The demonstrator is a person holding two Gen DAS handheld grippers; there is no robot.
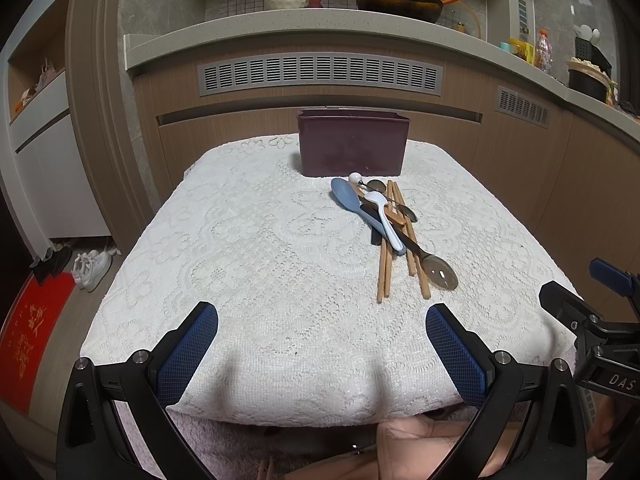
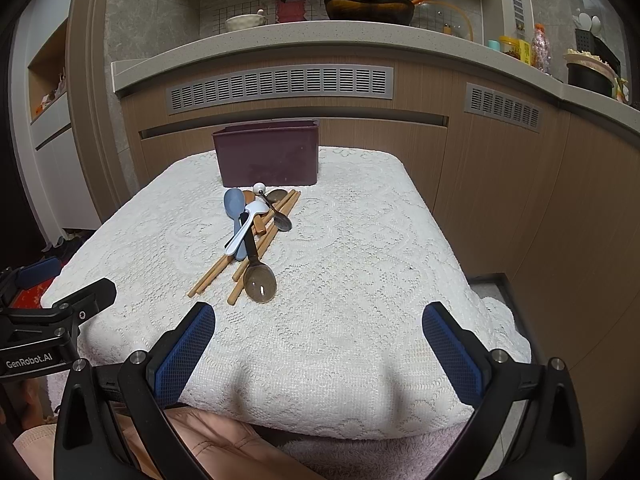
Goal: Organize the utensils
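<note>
Utensils (image 1: 390, 224) lie in a crossed heap on the lace-covered desk (image 1: 248, 264), just in front of the dark purple bin (image 1: 353, 142) at its far edge. The heap comprises wooden chopsticks (image 1: 385, 268), a blue rice paddle (image 1: 347, 197), a white spoon (image 1: 385, 216), a dark-handled perforated ladle (image 1: 440, 273) and a small metal spoon (image 1: 408, 213). Left tool (image 1: 322, 354) hovers at the near edge with its jaws spread wide and nothing between them; right tool (image 2: 319, 354) is likewise wide and empty, near the ladle bowl (image 2: 260, 283) and the chopstick ends (image 2: 212, 280).

Risk: the pieces overlap, so lifting one is likely to drag or scatter its neighbours; the chopsticks may roll towards the desk edge. Thin handles lie flat against the openwork cloth, where a pad could snag the lace or slip off. The bin is narrow, so a long piece entering at a tilt might tip it.

Surroundings: a kitchen counter (image 1: 360, 26) behind carries a pan (image 1: 400, 2) and a bowl (image 1: 286, 1), well apart. Nothing blocks the approach.
</note>
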